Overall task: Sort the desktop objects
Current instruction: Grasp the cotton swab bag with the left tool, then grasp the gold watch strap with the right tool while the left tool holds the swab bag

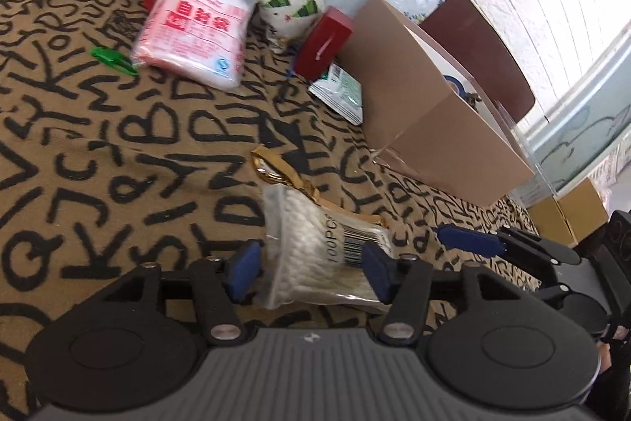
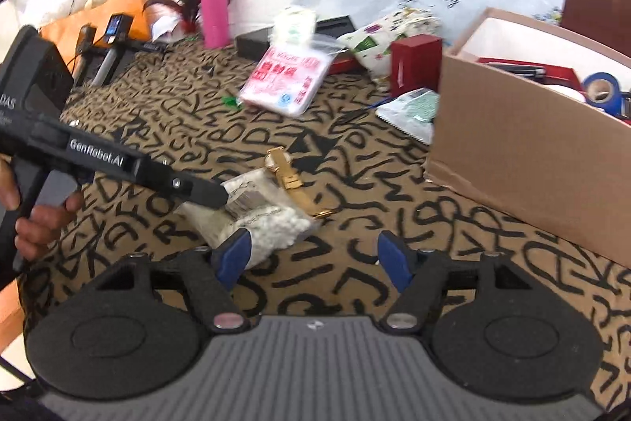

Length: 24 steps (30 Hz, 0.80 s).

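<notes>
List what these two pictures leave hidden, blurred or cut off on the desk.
- Cardboard box contents: left wrist view shows mostly its outer wall; right wrist view crops the box at the right edge.
- Cotton swab bag: whether the left tongs press it is unclear; their body covers its near end.
- Pink packet print: blurred in both views.
- Gold watch: the bag overlaps its strap in the left wrist view.

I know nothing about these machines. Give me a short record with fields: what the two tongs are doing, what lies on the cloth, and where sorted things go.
surface: tan cloth with black letters
left tongs: astride clear bag of white cotton swabs, pads not pressing
right tongs: open, empty
beside bag: gold wristwatch
bin: brown cardboard box, blue tape roll inside
loose: pink-printed plastic packet, red box
</notes>
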Tool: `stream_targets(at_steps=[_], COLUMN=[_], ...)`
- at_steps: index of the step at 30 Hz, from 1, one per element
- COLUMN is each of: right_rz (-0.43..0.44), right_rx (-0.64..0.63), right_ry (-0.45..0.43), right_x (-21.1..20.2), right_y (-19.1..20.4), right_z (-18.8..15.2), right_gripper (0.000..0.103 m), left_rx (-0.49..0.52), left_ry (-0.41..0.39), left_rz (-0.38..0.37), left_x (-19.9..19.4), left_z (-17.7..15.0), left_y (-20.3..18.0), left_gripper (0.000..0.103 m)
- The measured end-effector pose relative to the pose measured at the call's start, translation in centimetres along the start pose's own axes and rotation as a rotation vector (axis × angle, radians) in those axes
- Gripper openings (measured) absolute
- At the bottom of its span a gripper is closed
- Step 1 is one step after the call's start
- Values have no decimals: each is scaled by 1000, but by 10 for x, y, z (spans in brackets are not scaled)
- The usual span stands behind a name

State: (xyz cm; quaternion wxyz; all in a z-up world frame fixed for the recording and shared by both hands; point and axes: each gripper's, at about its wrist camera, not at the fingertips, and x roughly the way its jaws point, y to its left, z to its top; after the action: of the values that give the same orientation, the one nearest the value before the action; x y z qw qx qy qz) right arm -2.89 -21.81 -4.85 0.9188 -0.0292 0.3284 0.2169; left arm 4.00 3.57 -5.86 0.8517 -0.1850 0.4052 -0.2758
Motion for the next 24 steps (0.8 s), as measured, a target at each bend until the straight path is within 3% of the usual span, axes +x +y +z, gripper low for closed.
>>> stream_targets(at_steps=[6, 8, 9, 15, 21, 24], right_rz=[33, 18, 5, -95, -69, -66], right_rx=[-42, -39, -41, 23, -33, -33], right_ry=[35, 25, 15, -25, 99, 102], right_x=[11, 10, 8, -3, 15, 22], right_y=[12, 14, 13, -8, -1, 7], right_z=[-5, -5, -3, 4, -6, -11], right_gripper=[69, 69, 69, 69, 62, 57], left_rx=[3, 25, 35, 0, 0, -16], left_ry=[5, 12, 14, 20, 14, 12], left_rz=[3, 1, 0, -38, -49, -45], left_x=[14, 17, 17, 14, 13, 15], left_z=[6, 7, 7, 3, -1, -2], left_y=[-7, -10, -11, -7, -11, -11], left_gripper=[63, 58, 51, 36, 37, 51])
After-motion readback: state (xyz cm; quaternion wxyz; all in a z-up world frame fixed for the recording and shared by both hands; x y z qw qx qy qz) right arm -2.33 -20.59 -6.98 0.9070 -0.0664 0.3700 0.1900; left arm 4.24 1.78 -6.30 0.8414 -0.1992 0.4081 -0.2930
